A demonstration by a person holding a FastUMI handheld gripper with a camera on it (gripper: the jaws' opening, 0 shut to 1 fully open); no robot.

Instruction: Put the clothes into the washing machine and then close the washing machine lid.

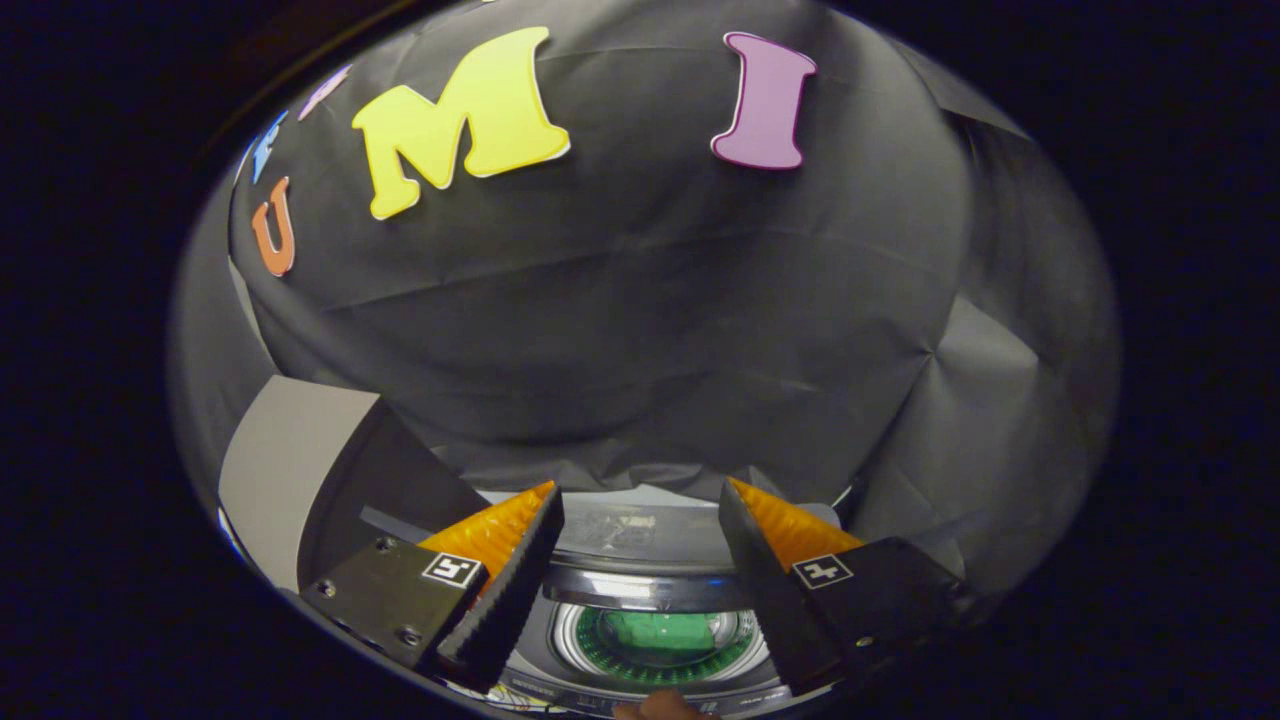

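My gripper is open, with nothing between its fingers, held above the washing machine. Below and between the fingers lies the machine's round drum opening. Green clothing sits inside the drum. The machine's lid stands raised to the left of the left finger, grey outside with a dark inner face. A fingertip of a person's hand shows at the machine's near edge.
The booth's black cloth wall rises just behind the machine and wraps round on the right. The machine's back panel lies between the drum and the wall.
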